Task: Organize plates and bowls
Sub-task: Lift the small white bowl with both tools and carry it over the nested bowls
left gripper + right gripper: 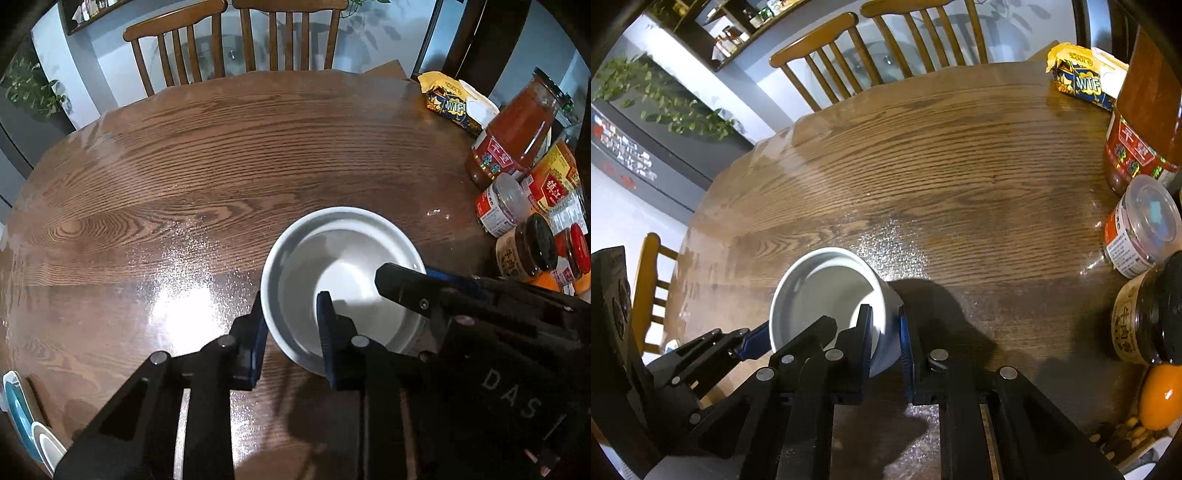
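The white bowl [341, 284] sits on the wooden bench [192, 177], toward its near right part, with a cluster of jars and sauce bottles [517, 136] well apart to the right. Both tools are on it at once. The left gripper [291, 328] straddles the near-left rim, 1 blue pad [327, 321] inside the bowl and the other outside the wall; its jaws stand apart around the rim, and whether they already pinch it I cannot tell. The right gripper [886, 332] has its jaws astride the right wall of the white bowl [827, 295] in the same way, 1 pad inside and 1 outside, close to the wall on both sides (it looks like a clamp, though contact is hard to confirm).

The bowl reads as glazed ceramic: stiff, fairly heavy for its size, slick under rubber pads, and liable to chip if it is knocked or dropped. The straight, thick wall is the sensible place to hold, with a pad well down on each face rather than on the lip alone. A rim pinch on 1 side would let it tilt, so 2 opposed holds should keep it level.

At the near left edge, stacked plates [26, 417] with a blue rim show, a likely place for it.
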A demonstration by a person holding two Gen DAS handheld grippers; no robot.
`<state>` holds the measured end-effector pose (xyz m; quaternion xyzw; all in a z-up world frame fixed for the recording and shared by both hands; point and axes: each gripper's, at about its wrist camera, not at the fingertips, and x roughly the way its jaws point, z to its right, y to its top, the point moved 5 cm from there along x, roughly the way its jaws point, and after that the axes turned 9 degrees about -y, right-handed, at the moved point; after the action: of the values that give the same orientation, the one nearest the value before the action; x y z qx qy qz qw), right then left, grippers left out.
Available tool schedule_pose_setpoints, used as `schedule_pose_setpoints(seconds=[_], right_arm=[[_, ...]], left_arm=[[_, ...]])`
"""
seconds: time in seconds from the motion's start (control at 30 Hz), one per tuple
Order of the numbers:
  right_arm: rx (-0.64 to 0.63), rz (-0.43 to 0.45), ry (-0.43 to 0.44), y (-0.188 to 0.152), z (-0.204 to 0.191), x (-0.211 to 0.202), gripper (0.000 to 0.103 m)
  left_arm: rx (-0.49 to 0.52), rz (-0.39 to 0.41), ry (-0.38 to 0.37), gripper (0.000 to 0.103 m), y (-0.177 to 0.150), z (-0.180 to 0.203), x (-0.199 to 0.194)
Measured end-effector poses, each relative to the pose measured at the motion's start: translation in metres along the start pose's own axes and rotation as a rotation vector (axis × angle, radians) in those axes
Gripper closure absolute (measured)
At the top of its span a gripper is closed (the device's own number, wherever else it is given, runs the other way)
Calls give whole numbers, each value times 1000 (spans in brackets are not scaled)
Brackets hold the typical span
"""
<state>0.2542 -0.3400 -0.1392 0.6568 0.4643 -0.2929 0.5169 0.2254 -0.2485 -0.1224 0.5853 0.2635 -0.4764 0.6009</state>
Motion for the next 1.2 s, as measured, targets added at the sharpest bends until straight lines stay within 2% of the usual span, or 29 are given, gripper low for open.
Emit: schedule_pose_setpoints(seconds=[0.27, 0.5, 1.2], right_arm=[[19, 27, 10, -18, -3, -12, 87], [27, 85, 43, -32, -12, -41, 87], [-42, 187, 83, -93, -88, -106, 87]], left_arm=[[31, 41, 21, 80, -15, 4, -14], [103, 127, 60, 80, -27, 9, -51], [111, 278, 97, 79, -92, -12, -148]])
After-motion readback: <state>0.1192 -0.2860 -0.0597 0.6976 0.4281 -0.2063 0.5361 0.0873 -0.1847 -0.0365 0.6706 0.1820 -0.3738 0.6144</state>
